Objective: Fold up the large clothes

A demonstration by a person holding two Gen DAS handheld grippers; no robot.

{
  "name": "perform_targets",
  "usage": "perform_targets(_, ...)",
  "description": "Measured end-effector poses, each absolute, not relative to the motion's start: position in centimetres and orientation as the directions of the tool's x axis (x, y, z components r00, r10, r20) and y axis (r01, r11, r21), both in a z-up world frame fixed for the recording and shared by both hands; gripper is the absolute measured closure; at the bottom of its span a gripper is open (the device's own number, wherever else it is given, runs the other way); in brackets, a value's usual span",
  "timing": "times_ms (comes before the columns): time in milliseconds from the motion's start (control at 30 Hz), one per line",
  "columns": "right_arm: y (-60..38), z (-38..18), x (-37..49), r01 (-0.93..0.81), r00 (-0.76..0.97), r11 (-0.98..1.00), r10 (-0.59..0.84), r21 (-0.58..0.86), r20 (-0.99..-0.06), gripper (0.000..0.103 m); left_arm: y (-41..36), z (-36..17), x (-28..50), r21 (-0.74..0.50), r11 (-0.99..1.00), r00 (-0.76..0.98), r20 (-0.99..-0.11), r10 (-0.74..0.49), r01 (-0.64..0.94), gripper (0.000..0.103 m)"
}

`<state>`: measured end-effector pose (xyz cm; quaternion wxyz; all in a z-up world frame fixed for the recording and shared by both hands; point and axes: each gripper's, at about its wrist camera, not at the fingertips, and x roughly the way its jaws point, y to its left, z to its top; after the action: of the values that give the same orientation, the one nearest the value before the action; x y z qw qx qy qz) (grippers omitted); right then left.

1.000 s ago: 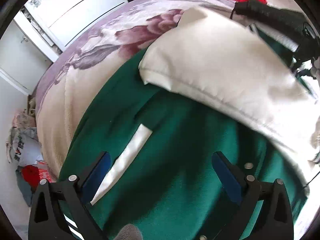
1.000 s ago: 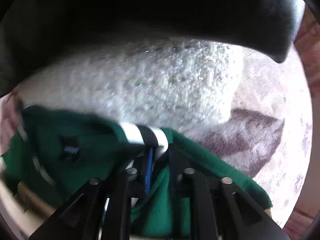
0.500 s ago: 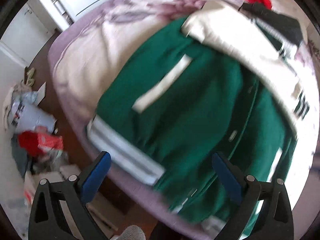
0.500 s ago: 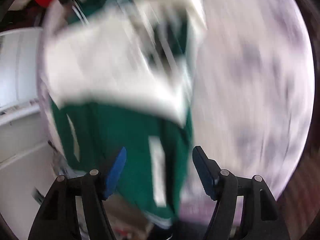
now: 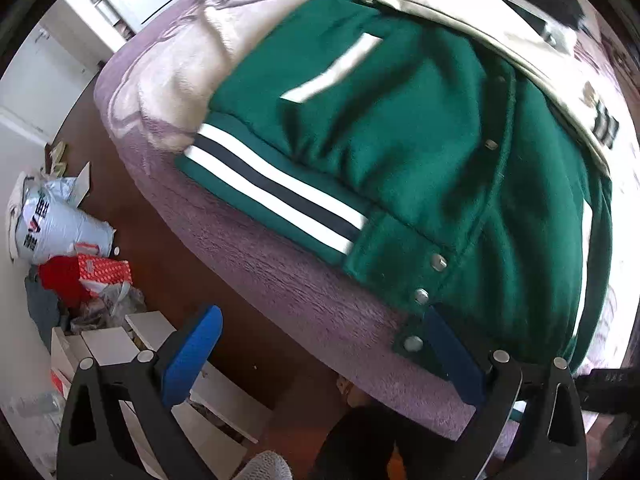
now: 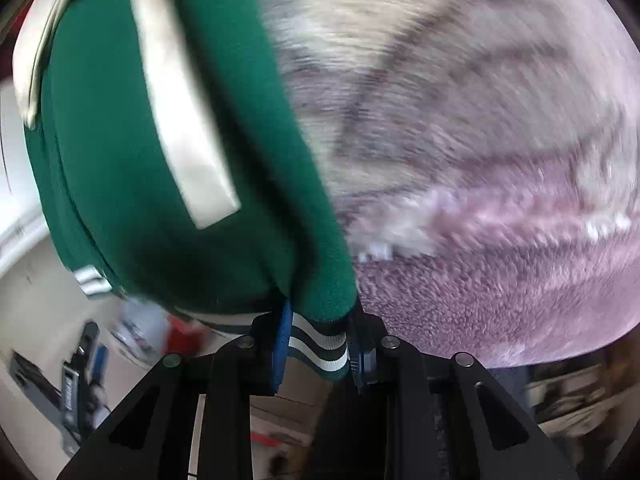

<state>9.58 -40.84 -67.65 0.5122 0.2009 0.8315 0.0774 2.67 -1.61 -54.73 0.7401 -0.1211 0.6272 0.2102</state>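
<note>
Folding stage: early, as I judge it; the green varsity jacket (image 5: 400,140) lies front-up on the bed (image 5: 280,280) with its snap placket closed, and 1 cream sleeve (image 5: 500,28) is laid across the chest.
Jacket position: spread flat on the bed's purple floral blanket (image 6: 480,160), its striped hem (image 5: 272,196) at the bed's near edge, just above the floor.
Right claw (image 6: 318,350): closing, with the hem's striped ribbed corner (image 6: 316,344) between its 2 blue pads (image 6: 282,344); the pads look pressed on the knit, so I read it as a grip on that corner.
Left claw (image 5: 320,356): wide open and holding nothing; its right finger overlaps the jacket's bottom snap corner (image 5: 412,344), its left finger hangs over the floor beside the bed.
Done: jacket laid out, 1 sleeve folded in.
Left: the other sleeve is not visible, so I cannot tell its state; the hem has yet to be brought up toward the collar, and the bundle squared.
Next need: the left claw must take the opposite hem corner so both corners lift evenly.
Risk: the thick knit may slip from a shallow pinch.
</note>
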Motion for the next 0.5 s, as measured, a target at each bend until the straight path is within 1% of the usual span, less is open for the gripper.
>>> perform_targets(67,-39.8,-66.5,10.4,0.189,-0.432,0.916,0.401,0.353,-0.808,0.069,-2.3,-54.3,2.5,0.084,0.889,0.138,-0.977,0.162,-0.450,0.000)
perform_targets(100,-40.2,-65.2,11.2,0.169,-0.437,0.919,0.394,0.357,-0.809,0.069,-2.8,-54.0,2.6,0.088,0.893,0.146,-0.975,0.169,-0.442,0.000)
perform_targets(167,-41.8,-62.8,13.5,0.184,-0.370,0.914,0.405,0.361,-0.836,0.059,-4.1,-53.5,3.1,0.110,0.898,0.153,-0.970,0.191,-0.426,0.000)
perform_targets(200,-43.7,-61.3,15.5,0.208,-0.275,0.909,0.409,0.362,-0.870,0.054,-4.5,-53.5,3.3,0.114,0.899,0.157,-0.968,0.197,-0.422,0.000)
perform_targets(233,-44.8,-60.7,17.4,0.223,-0.217,0.905,0.407,0.361,-0.887,0.052,-5.3,-53.4,3.9,0.122,0.901,0.162,-0.965,0.206,-0.416,0.000)
perform_targets(367,-48.9,-61.1,26.3,0.264,-0.052,0.888,0.403,0.376,-0.914,0.051,-8.8,-53.8,7.0,0.131,0.913,0.161,-0.965,0.207,-0.386,0.000)
perform_targets(433,-49.2,-62.4,29.9,0.253,-0.030,0.878,0.427,0.407,-0.904,0.051,-10.6,-54.7,8.4,0.149,0.920,0.150,-0.965,0.216,-0.362,0.000)
perform_targets(500,-48.5,-64.0,32.8,0.221,-0.050,0.879,0.444,0.423,-0.895,0.051,-12.3,-55.7,9.7,0.179,0.921,0.134,-0.962,0.237,-0.345,0.000)
